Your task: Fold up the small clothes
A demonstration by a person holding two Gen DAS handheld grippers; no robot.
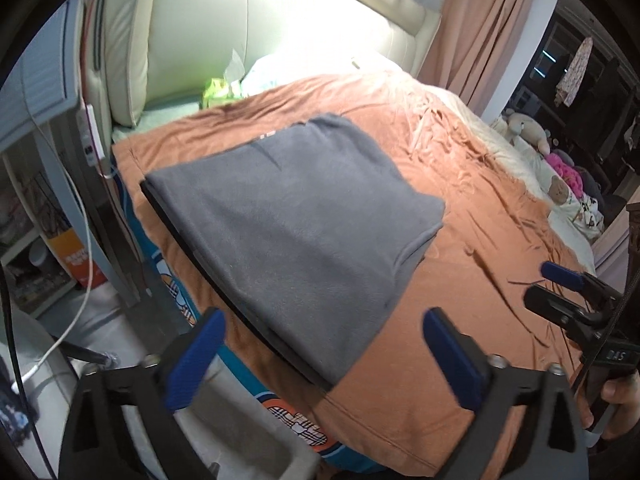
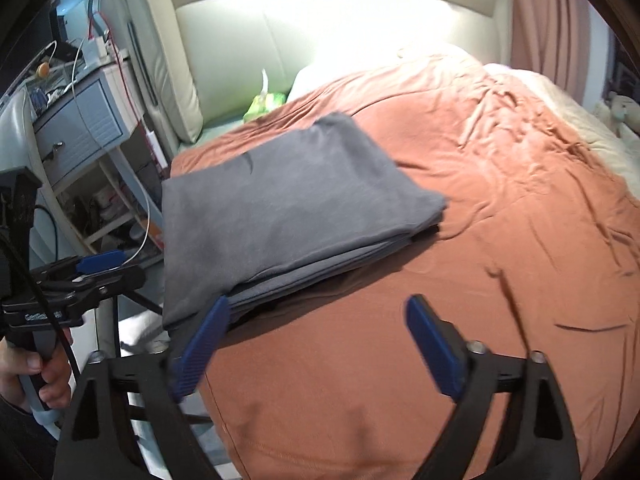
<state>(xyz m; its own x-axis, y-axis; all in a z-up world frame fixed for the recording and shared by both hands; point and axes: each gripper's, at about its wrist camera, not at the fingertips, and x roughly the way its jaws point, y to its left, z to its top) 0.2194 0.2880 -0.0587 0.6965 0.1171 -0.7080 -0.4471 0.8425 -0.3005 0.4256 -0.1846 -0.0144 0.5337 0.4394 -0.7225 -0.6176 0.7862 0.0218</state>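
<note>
Grey shirt (image 1: 288,216) lies folded on the bed (image 1: 460,200), ahead of both tongs, its long side running away from them. Left tongs (image 1: 324,356) and right tongs (image 2: 316,344) stand wide and empty; left looks nearer.

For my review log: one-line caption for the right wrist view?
Open right gripper above the orange bedspread, folded grey garment lying ahead, nothing held.
</note>
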